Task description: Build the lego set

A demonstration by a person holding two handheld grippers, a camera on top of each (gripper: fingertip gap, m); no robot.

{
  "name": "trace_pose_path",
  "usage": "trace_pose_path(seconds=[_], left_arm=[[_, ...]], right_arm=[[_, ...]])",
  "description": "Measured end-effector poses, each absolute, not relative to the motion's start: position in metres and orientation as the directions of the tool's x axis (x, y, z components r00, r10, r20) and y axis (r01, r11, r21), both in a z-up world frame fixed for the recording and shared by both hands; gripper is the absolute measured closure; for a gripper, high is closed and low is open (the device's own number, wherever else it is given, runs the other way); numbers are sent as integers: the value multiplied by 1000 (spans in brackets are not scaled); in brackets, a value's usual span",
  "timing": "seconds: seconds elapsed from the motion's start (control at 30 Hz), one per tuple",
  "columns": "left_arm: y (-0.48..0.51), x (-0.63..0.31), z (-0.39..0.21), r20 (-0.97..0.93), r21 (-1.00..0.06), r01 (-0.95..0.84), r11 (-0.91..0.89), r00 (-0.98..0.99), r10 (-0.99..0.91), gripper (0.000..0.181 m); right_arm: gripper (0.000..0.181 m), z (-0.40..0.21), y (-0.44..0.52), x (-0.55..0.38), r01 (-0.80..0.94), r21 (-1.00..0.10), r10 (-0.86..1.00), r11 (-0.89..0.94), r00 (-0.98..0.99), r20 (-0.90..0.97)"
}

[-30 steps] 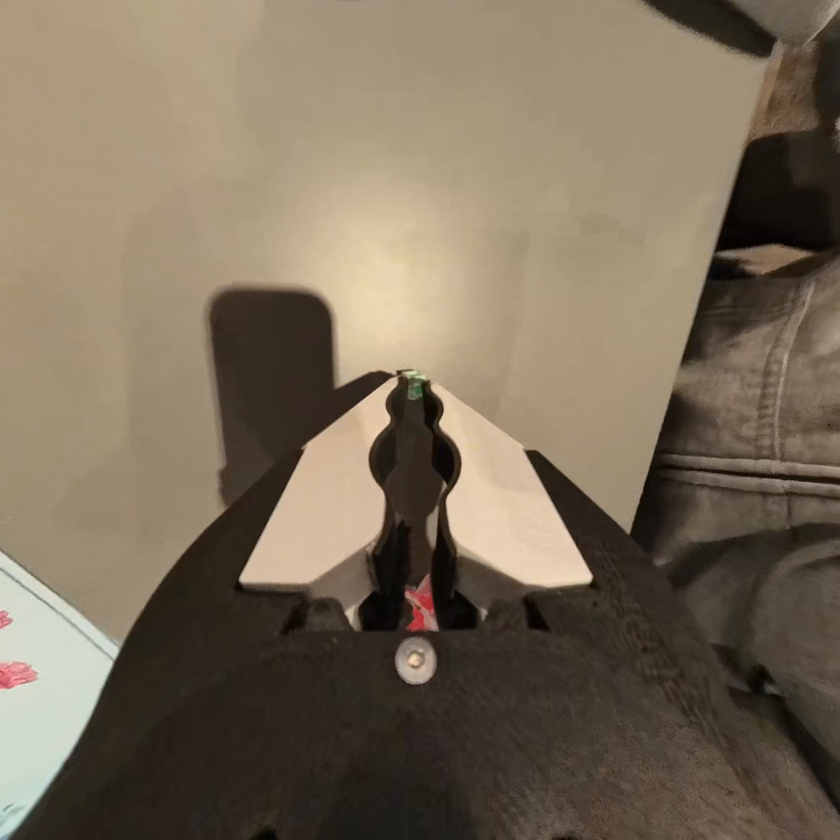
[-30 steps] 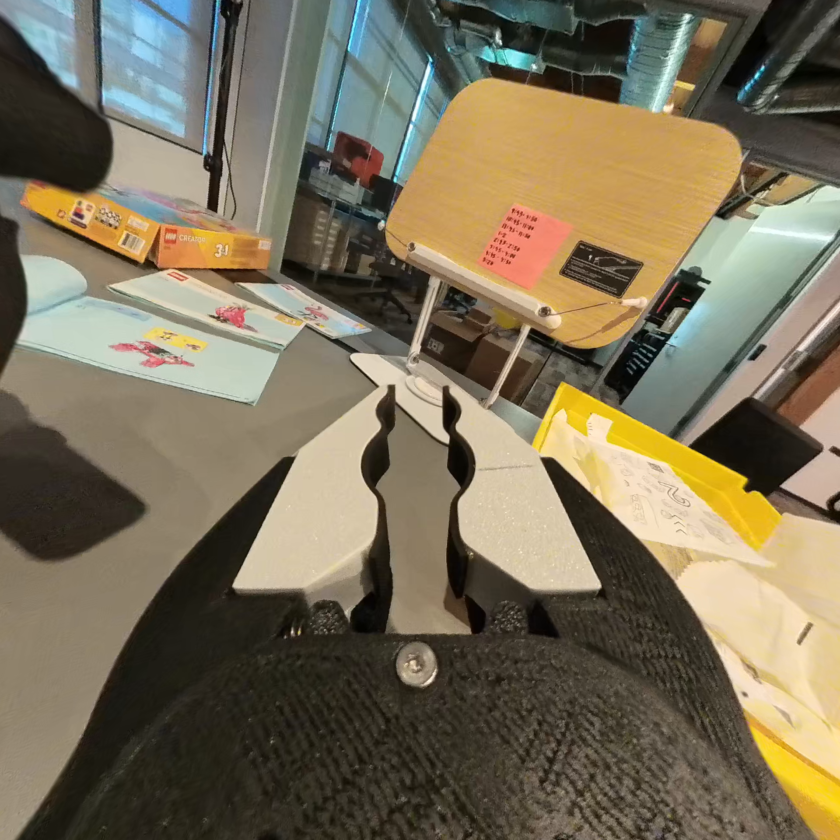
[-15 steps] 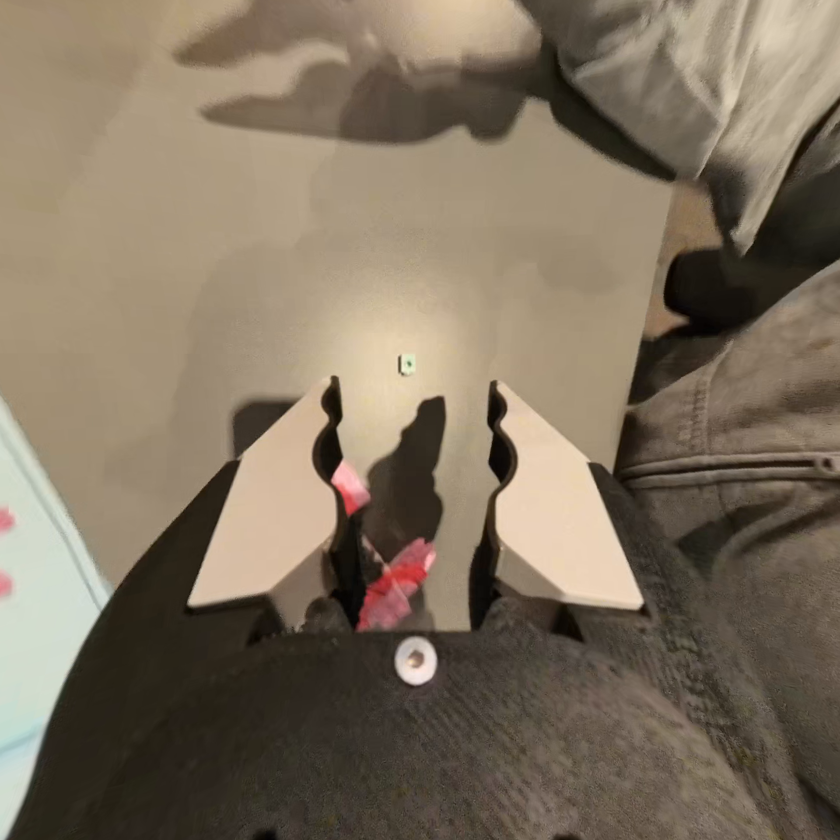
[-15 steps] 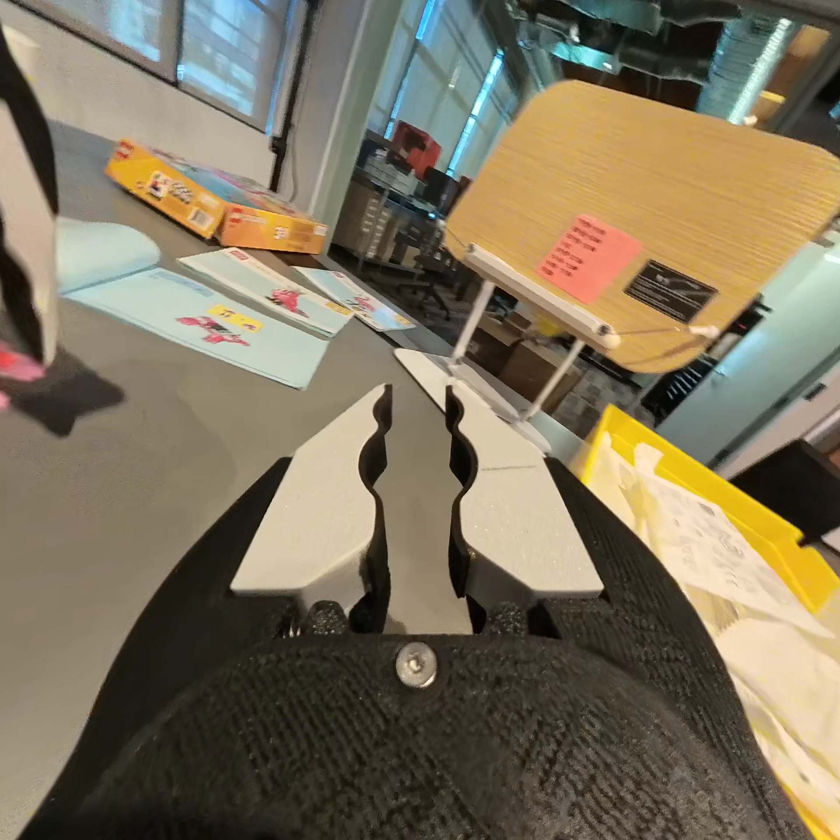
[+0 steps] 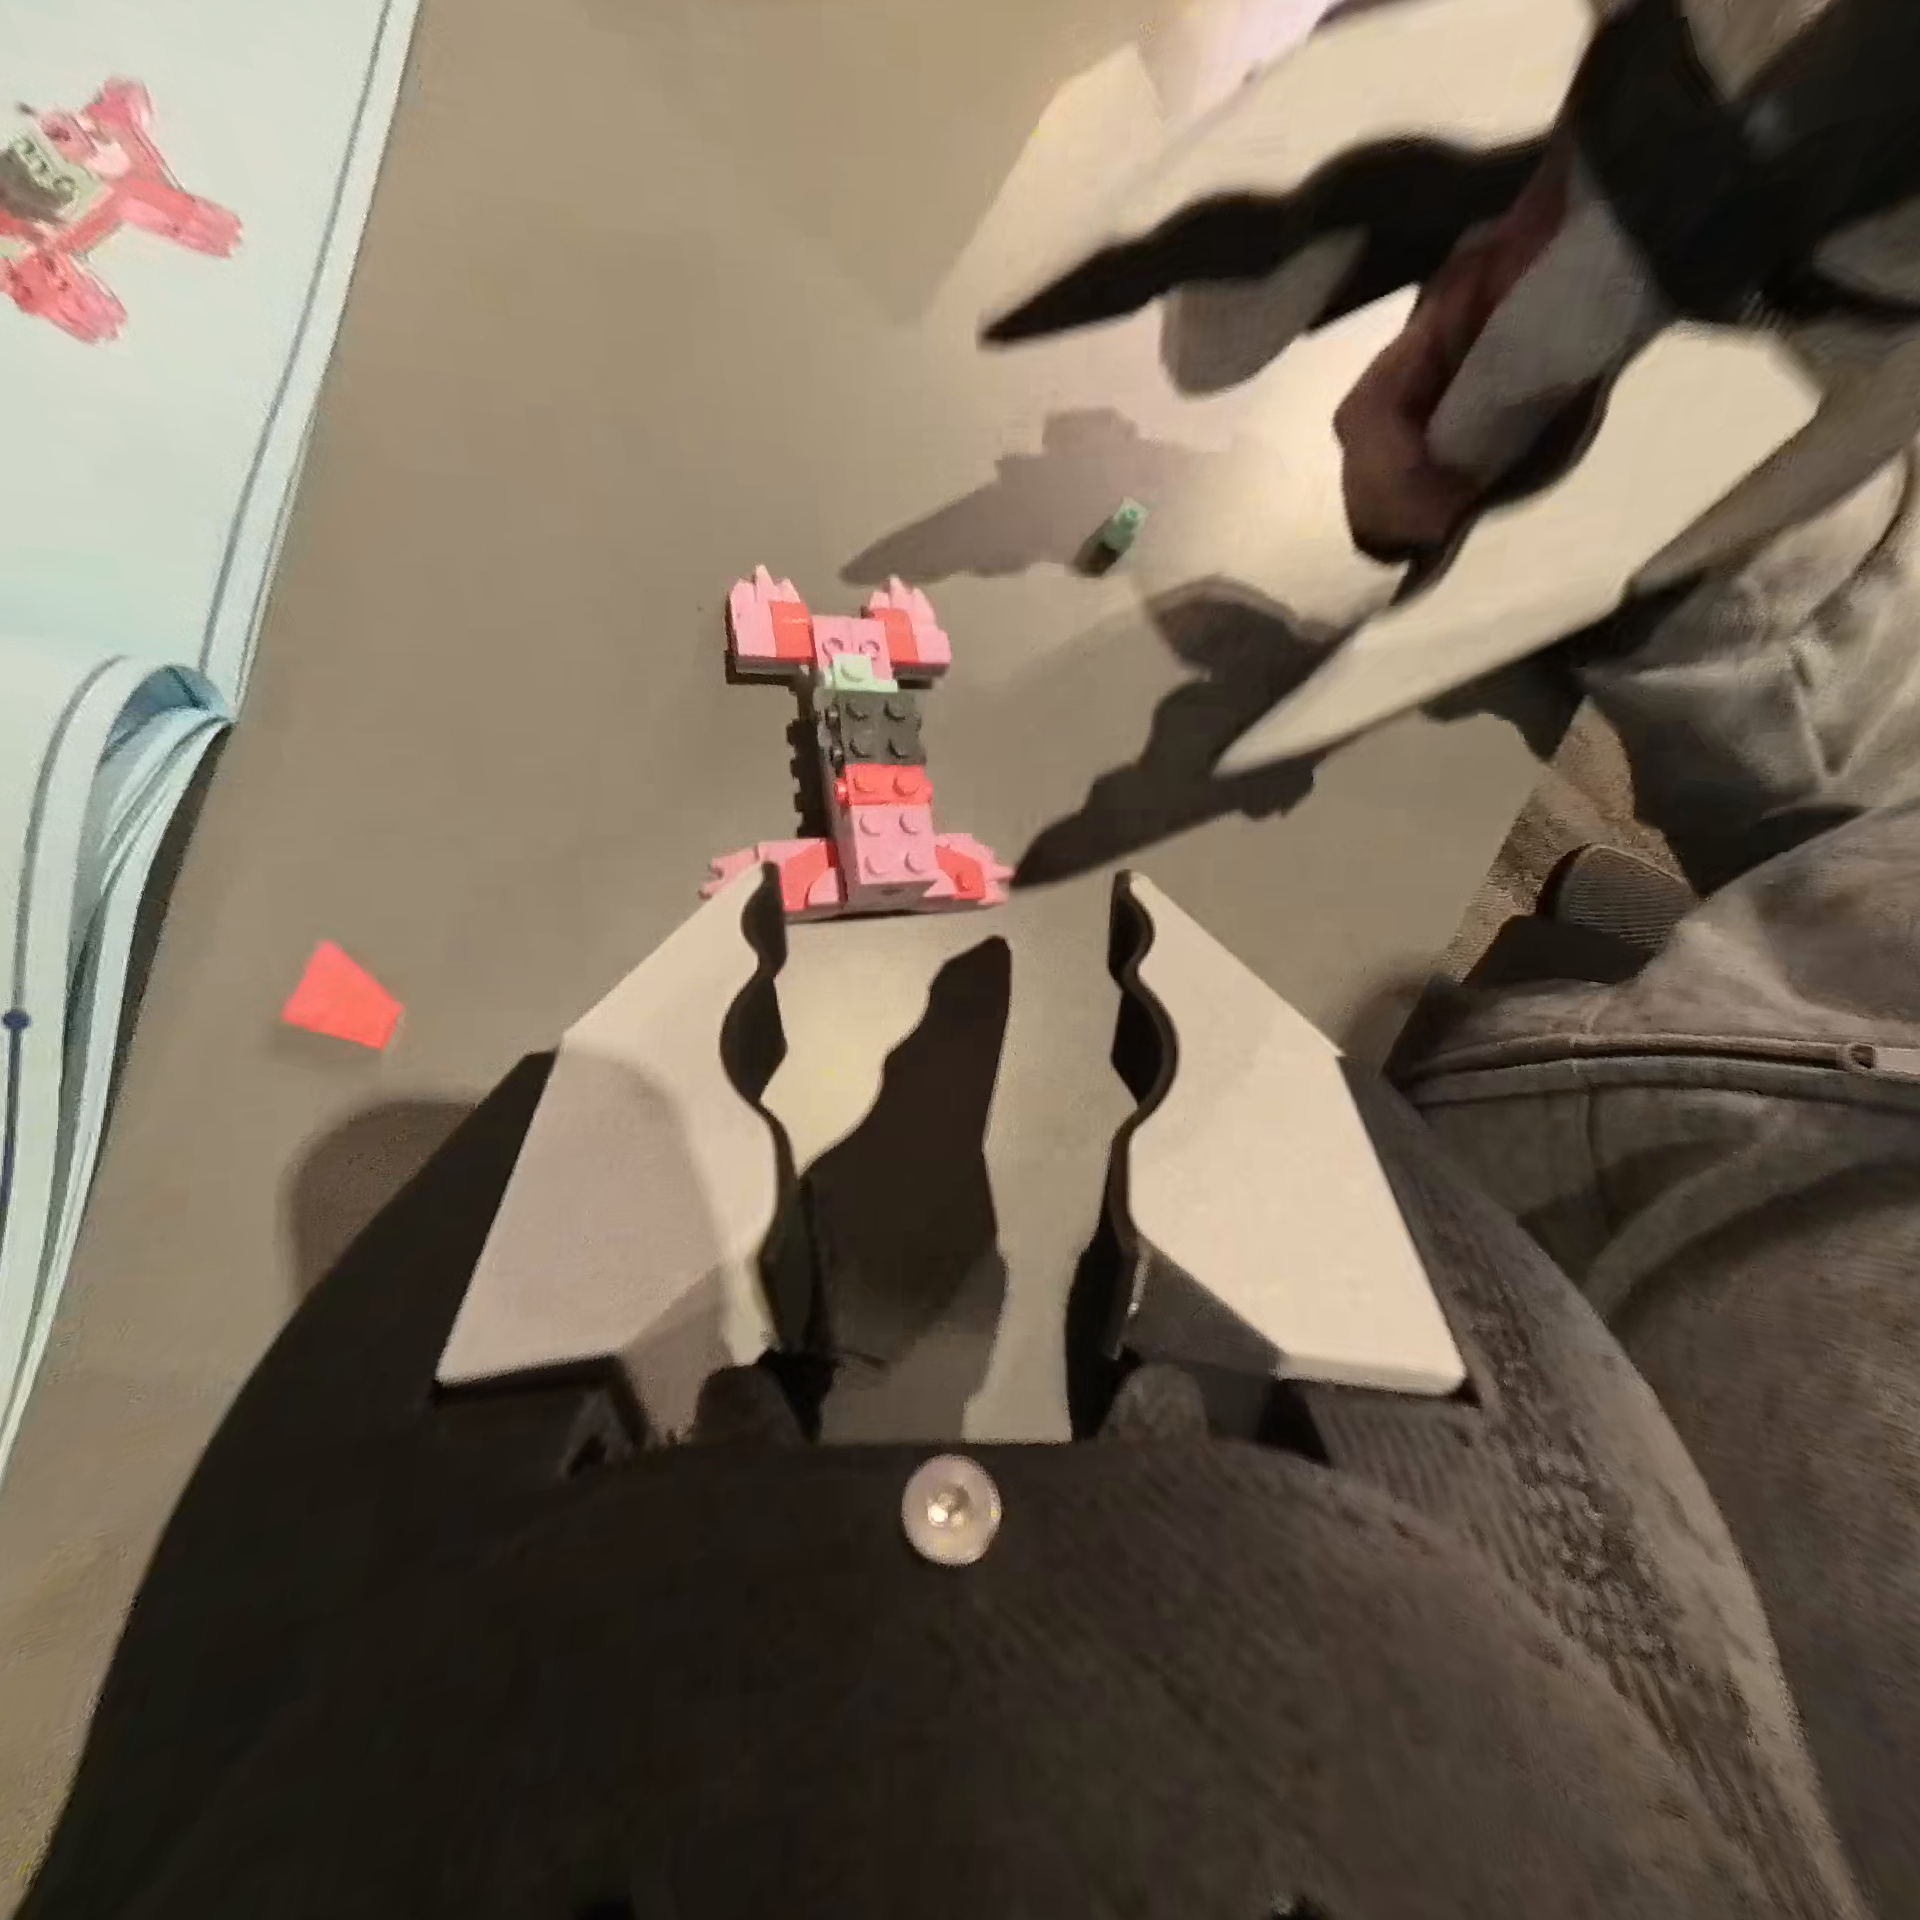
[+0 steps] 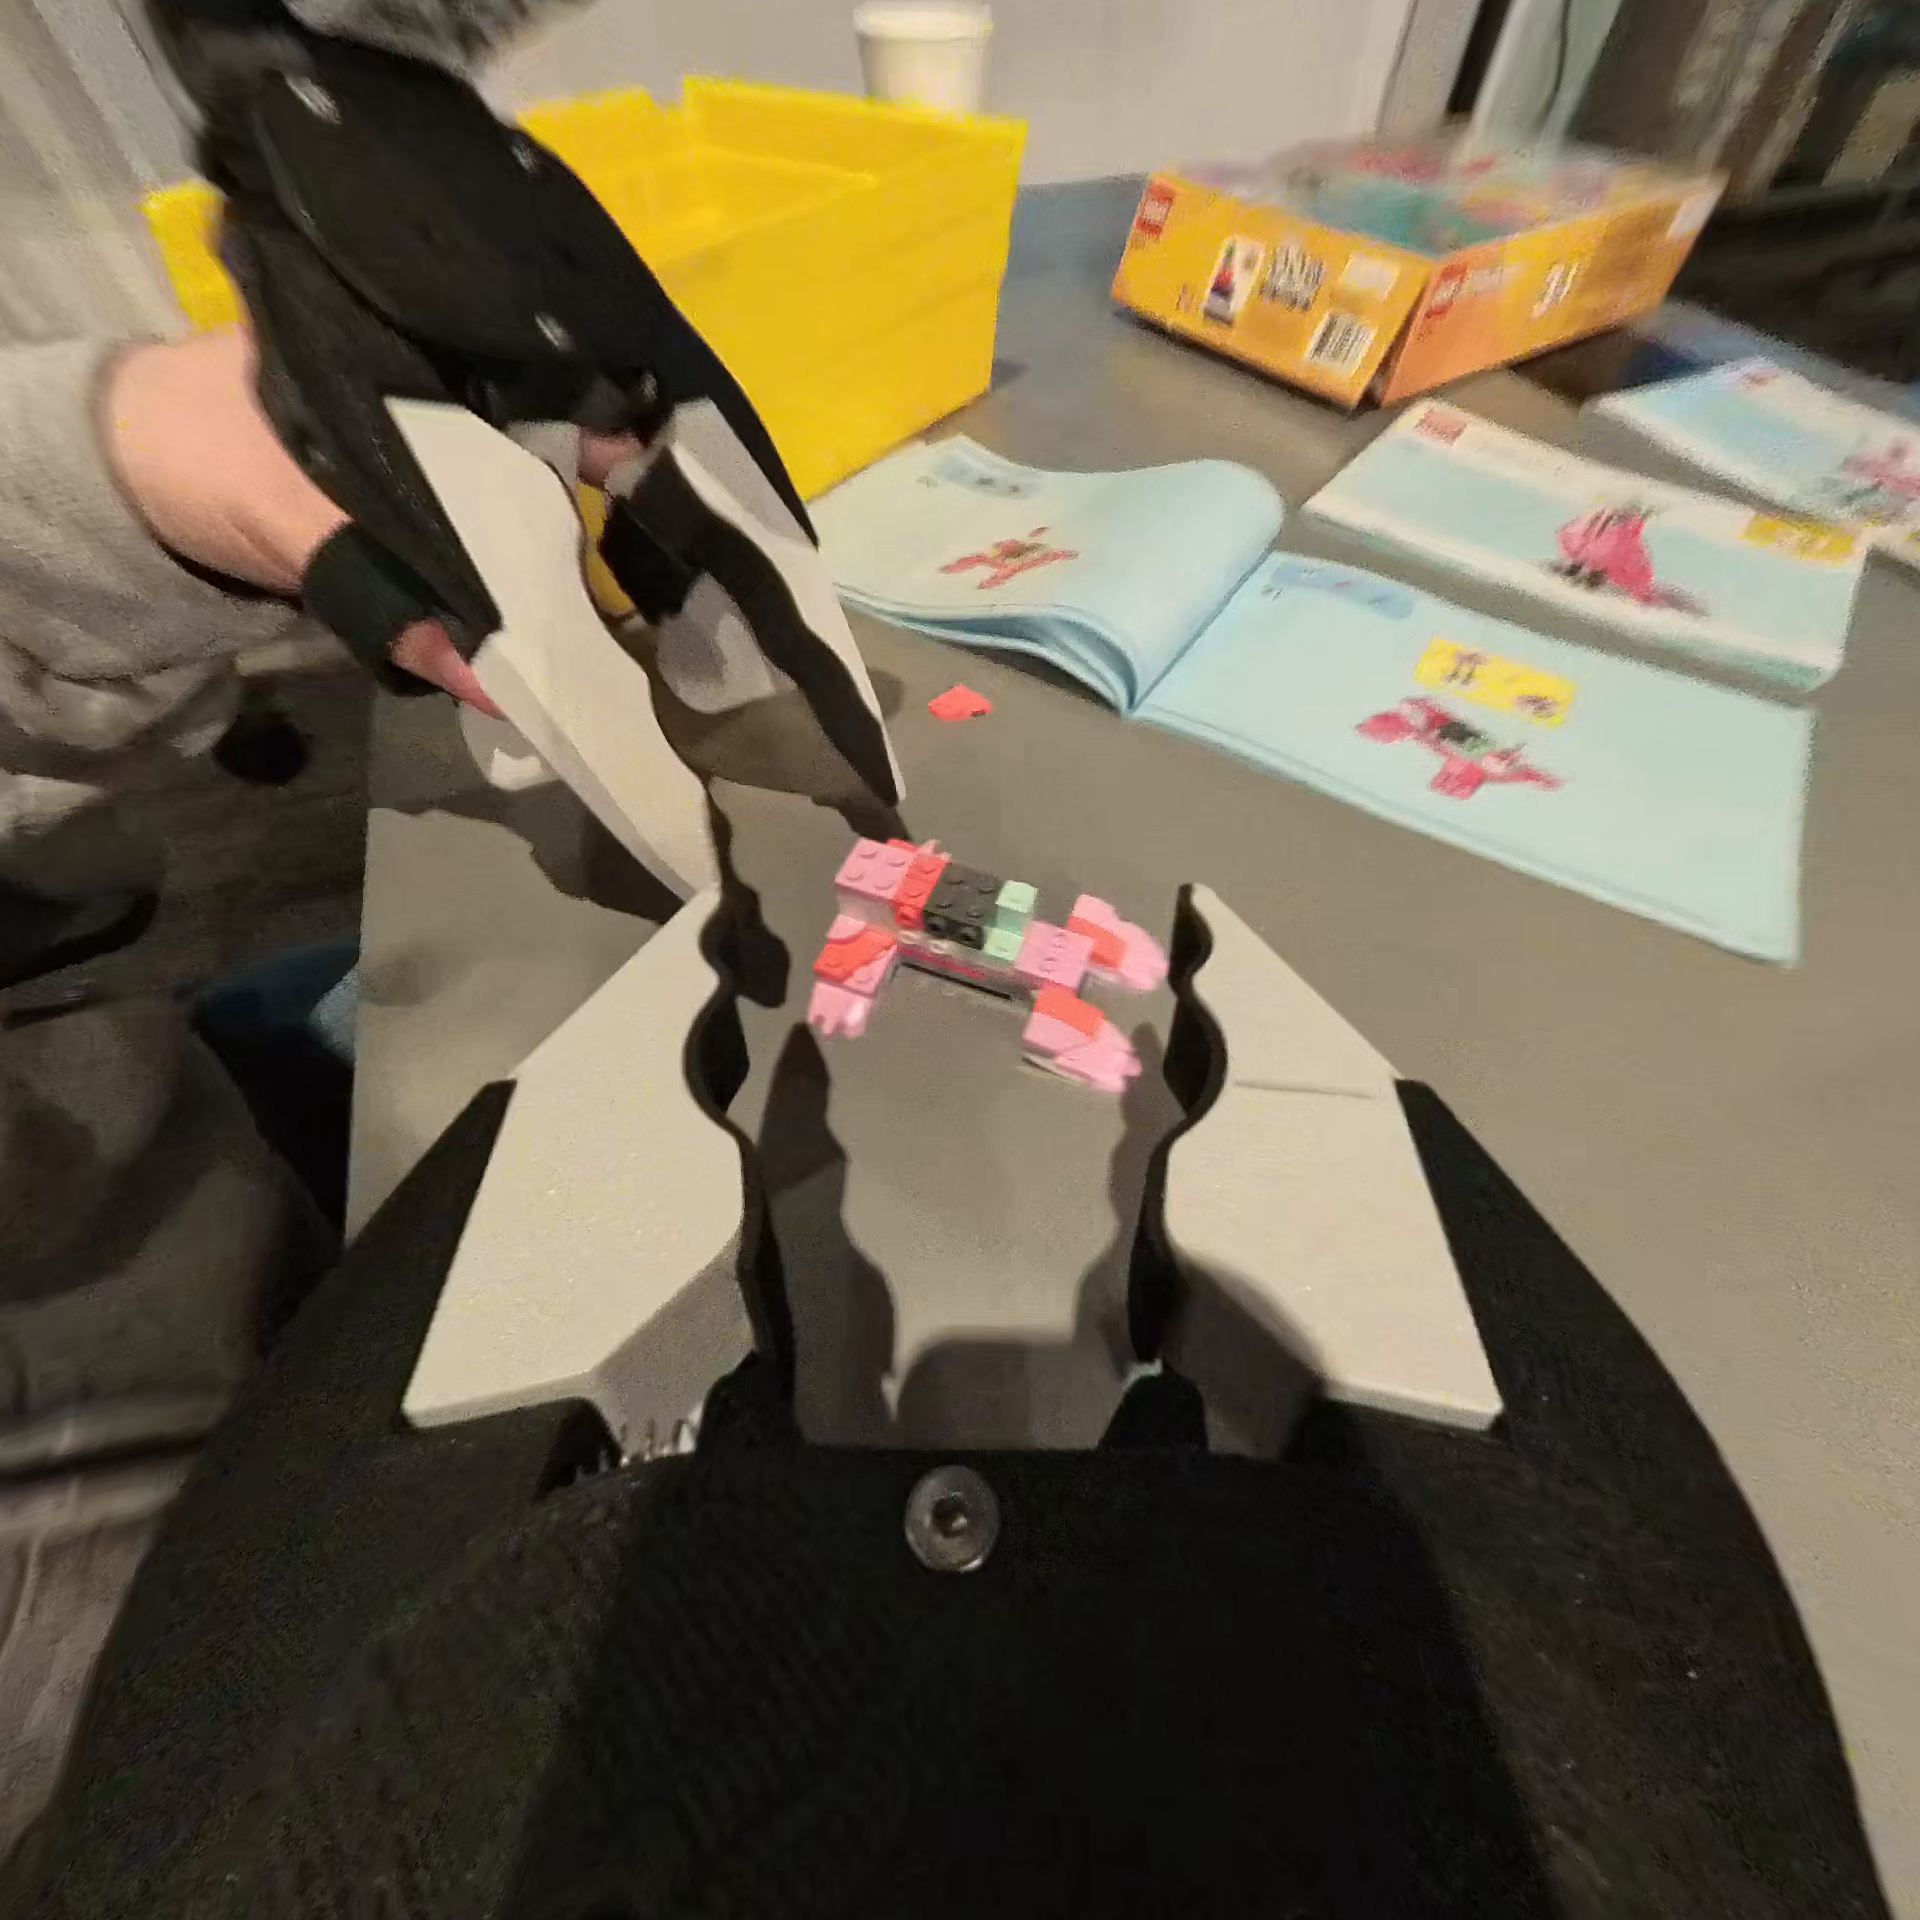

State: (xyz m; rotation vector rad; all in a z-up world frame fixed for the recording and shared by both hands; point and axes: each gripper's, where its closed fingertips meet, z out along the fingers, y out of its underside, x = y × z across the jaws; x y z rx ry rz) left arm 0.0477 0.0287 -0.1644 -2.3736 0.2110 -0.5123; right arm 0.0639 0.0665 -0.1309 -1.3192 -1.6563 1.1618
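Grey surface (image 6: 1558, 1091) carries everything. Yellow bin (image 6: 831, 260) sits at the far side, a white paper cup (image 6: 920, 47) behind it. Person's grey sleeve (image 6: 62, 499) shows at left edge; grey trousers (image 5: 1662, 1195) at right in the left wrist view. Background beyond the far edge is dark and blurred, can't tell what's there.

Left gripper (image 5: 940, 894): jaws spread wide, nothing between them, tips angled down toward the table. Right gripper (image 6: 945, 899): jaws also wide apart, empty, held low. In the right wrist view the left gripper sits at near left, tilted downward, gripped by a gloved hand (image 6: 223, 499)
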Motion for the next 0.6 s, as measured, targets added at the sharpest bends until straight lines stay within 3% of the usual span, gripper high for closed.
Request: trace_pose_path(seconds=[0.23,0.37,0.53,0.6], left_arm=[[10,32,-168,212,-687,-65,-724,935,-285,120],[4,31,-168,102,-714,-185,-675,926,-362,112],[2,40,-161,27,-780,-278,-560,880,-474,99],[4,43,-159,-27,-805,-324,-498,858,-514,98]], right_arm=[[83,-181,45,35,556,-830,988,-37,-106,-115],[95,-178,52,27,551,-833,993,-43,-71,-98],[127,-184,55,24,594,-801,996,74,-80,33],[128,-184,55,23,605,-792,996,86,-83,45]])
